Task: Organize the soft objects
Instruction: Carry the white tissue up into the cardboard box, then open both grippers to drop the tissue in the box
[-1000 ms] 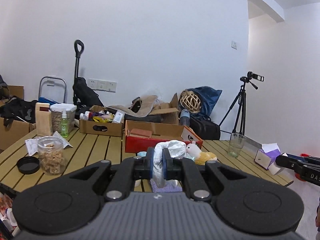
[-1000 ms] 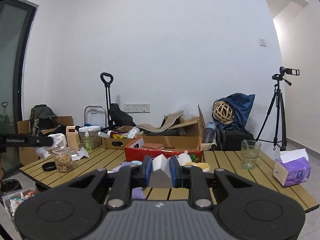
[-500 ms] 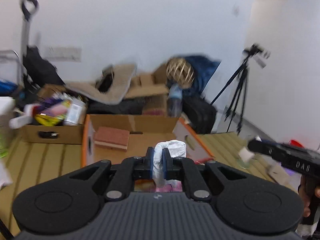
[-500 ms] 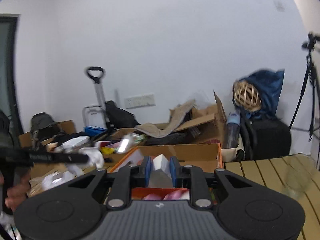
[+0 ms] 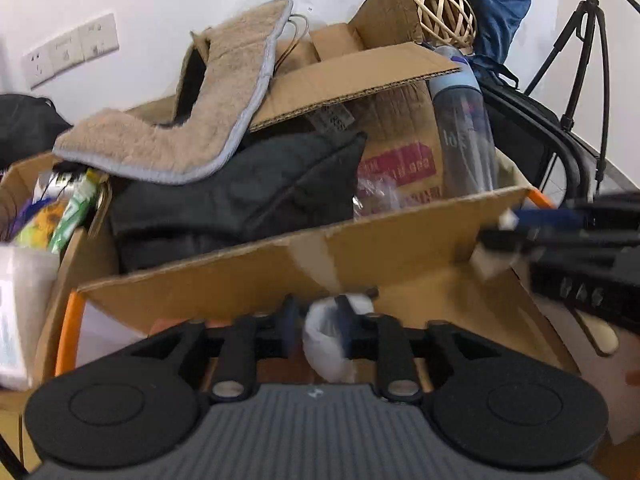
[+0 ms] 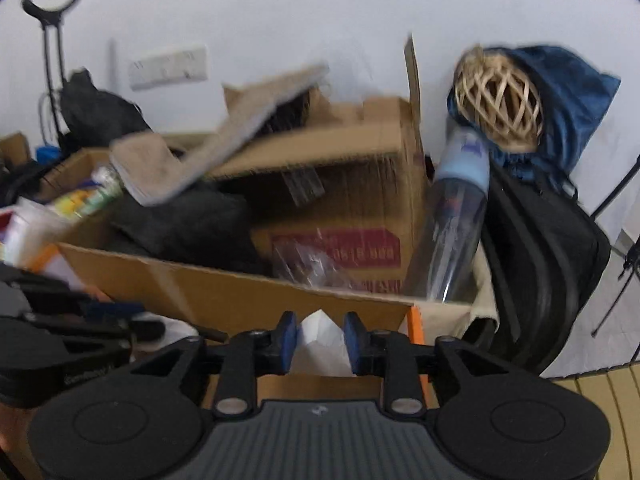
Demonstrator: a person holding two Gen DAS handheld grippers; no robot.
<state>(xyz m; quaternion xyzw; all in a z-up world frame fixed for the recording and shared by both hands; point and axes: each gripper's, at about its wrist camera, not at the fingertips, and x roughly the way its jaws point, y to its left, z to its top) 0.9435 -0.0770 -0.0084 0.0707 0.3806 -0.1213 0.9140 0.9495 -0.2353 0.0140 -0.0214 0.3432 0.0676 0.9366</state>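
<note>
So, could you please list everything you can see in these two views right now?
open box: one, brown cardboard with orange edge, right below both grippers
white soft item: one, between the left fingers
white wedge: one, between the right fingers
fleece pad: one, beige, draped over the rear boxes
dark cloth: one, black, under the pad
water bottle: one, clear, blue lid, behind the box
woven ball: one, tan, on blue bag
tripod: one, black, far right
left gripper: opening
right gripper: opening
</note>
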